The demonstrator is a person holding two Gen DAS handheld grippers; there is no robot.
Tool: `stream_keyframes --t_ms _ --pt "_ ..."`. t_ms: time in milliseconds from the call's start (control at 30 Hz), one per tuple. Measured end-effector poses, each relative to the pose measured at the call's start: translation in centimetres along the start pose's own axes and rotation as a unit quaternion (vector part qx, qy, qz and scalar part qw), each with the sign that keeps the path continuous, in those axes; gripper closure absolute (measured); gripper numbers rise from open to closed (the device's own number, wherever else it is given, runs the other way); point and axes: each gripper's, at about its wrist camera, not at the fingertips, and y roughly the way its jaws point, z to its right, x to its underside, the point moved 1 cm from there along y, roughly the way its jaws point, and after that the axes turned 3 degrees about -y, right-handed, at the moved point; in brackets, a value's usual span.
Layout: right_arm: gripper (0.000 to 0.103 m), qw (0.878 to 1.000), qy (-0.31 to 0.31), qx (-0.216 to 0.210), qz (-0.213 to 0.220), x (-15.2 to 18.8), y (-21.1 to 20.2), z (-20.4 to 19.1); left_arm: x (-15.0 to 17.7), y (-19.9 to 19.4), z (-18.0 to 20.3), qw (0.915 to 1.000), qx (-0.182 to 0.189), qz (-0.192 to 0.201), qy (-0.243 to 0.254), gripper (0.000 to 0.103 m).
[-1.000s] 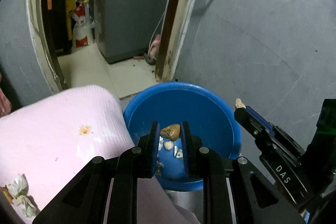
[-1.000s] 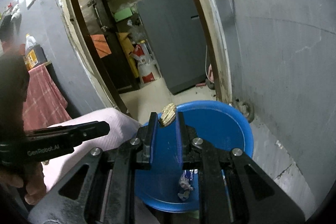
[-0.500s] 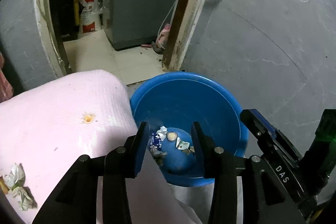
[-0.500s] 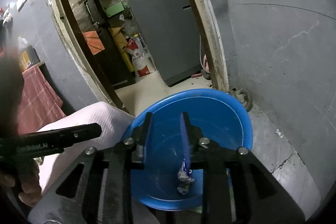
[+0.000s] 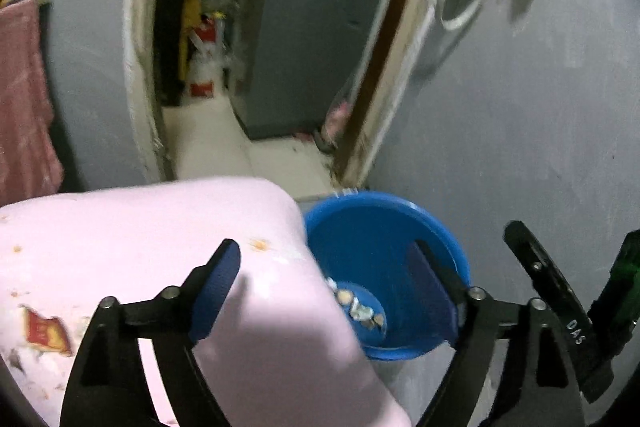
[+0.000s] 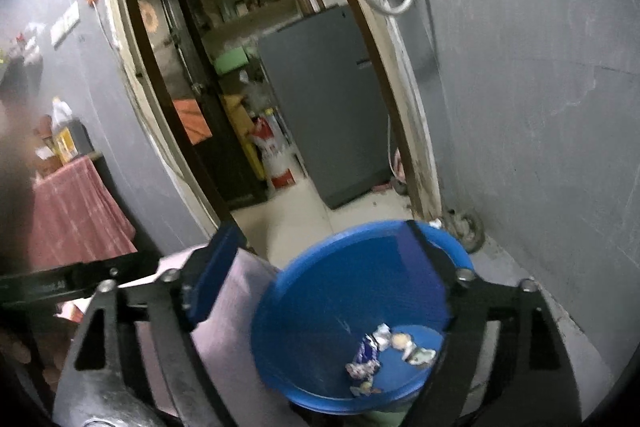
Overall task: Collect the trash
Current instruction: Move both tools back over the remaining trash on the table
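A blue tub [image 5: 404, 215] stands on the floor beside a pink-covered surface [image 5: 140, 227]; it also shows in the right wrist view [image 6: 320, 287]. Several trash scraps [image 6: 384, 351] lie in its bottom, also visible in the left wrist view [image 5: 360, 307]. My left gripper [image 5: 326, 287] is wide open and empty, over the pink edge and the tub. My right gripper [image 6: 316, 267] is wide open and empty above the tub. A red wrapper [image 5: 46, 331] and crumbs lie on the pink surface at lower left.
A grey wall [image 5: 520, 107] rises right of the tub. An open doorway [image 6: 256, 107] leads to a room with a grey appliance [image 6: 328, 99]. A red cloth [image 6: 68, 211] hangs at the left. The right gripper's body [image 5: 560, 319] shows at the left view's right edge.
Both grippers let go of their brown scraps, which dropped into the blue tub, and then opened wide. Both views have lifted and swung left toward the pink surface.
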Motion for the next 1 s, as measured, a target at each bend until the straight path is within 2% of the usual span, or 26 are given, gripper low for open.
stream_keyframes --t_ms 133,200,500,700,1000 --pt "0.005 1.000 -0.020 -0.015 0.017 -1.1 -1.3 -2.3 -0.4 -3.8 -1.9 0.9983 -0.016 0.056 -0.010 0.007" --pt "0.000 0.999 -0.030 -0.022 0.023 -1.4 -1.9 -3.5 -0.5 -5.6 -2.9 0.9960 -0.024 0.085 -0.011 0.006" --pt "0.000 0.993 -0.086 -0.068 0.042 -1.6 -3.8 -10.8 0.1 -12.6 -7.4 0.9839 -0.054 0.168 -0.027 0.002" --pt "0.000 0.986 -0.121 -0.091 0.069 -1.4 -5.4 -15.7 1.0 -16.9 -10.0 0.9750 -0.085 0.202 -0.035 0.002" --pt "0.000 0.978 -0.153 -0.121 0.078 -0.7 -6.4 -21.3 3.0 -21.9 -13.3 0.9590 -0.136 0.247 -0.031 0.002"
